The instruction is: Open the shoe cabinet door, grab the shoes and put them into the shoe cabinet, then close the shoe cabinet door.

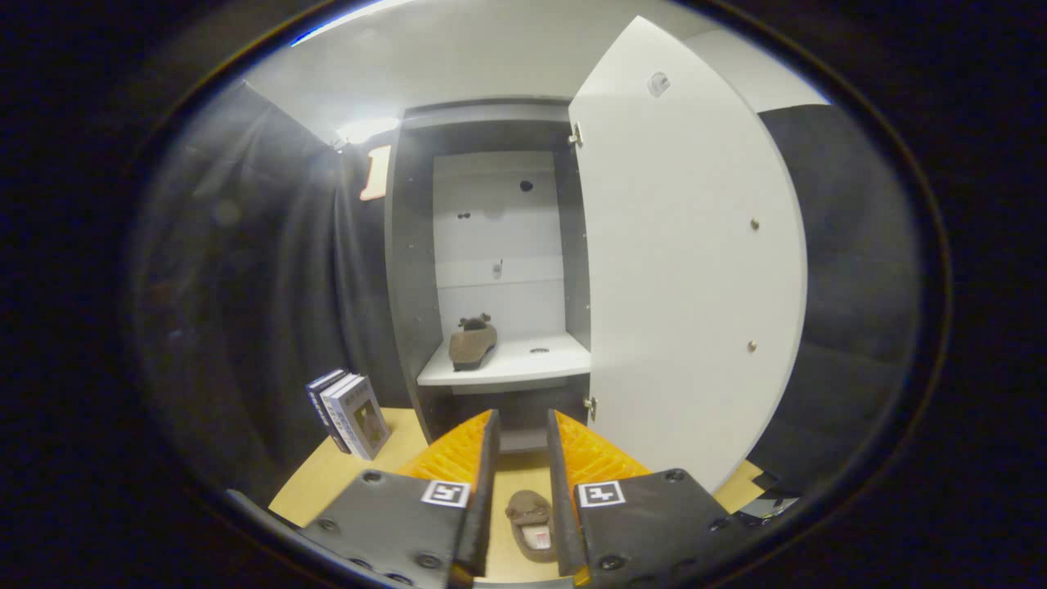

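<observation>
The hand-held gripper (520,433) is open a little and holds nothing. 1 brown shoe (532,525) lies on the desk (327,478) between its fingers. Another shoe (472,343) sits on the cabinet shelf (532,364) ahead, beside the open door (687,270).

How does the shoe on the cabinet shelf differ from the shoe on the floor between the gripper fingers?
The shelf shoe is inside the open shoe cabinet, on its white shelf; the floor shoe lies outside, on the wooden floor, low between the fingers of the gripper, untouched. The shelf shoe shows its side and sole edge; the floor shoe shows its top and insole. Both look like brown slip-ons, seemingly a pair.
</observation>
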A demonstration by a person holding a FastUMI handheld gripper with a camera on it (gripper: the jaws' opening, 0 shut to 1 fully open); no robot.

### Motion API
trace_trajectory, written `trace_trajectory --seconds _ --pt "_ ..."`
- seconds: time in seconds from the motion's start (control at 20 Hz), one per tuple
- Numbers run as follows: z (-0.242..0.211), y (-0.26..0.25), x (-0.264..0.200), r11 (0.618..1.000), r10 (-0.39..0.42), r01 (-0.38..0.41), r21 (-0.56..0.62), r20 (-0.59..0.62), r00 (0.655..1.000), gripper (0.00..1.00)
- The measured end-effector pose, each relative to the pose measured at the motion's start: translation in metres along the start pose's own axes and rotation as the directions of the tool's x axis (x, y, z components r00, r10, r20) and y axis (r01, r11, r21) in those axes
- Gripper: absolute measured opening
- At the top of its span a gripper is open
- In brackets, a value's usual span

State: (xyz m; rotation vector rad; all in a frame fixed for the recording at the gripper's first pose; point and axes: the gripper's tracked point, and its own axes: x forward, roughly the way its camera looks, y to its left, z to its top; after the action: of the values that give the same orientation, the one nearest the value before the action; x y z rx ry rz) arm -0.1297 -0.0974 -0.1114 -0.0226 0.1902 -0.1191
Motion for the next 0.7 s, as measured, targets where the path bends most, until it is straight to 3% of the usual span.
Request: trace_trajectory --seconds 0.2,0.7 --pt "-0.053 0.017 0.024 1.000 0.006 -0.008 -0.021 -0.089 0.996 0.41" --pt "-0.211 0.022 0.088 0.996 0.088 -0.093 -0.003 -0.313 0.946 0.53"
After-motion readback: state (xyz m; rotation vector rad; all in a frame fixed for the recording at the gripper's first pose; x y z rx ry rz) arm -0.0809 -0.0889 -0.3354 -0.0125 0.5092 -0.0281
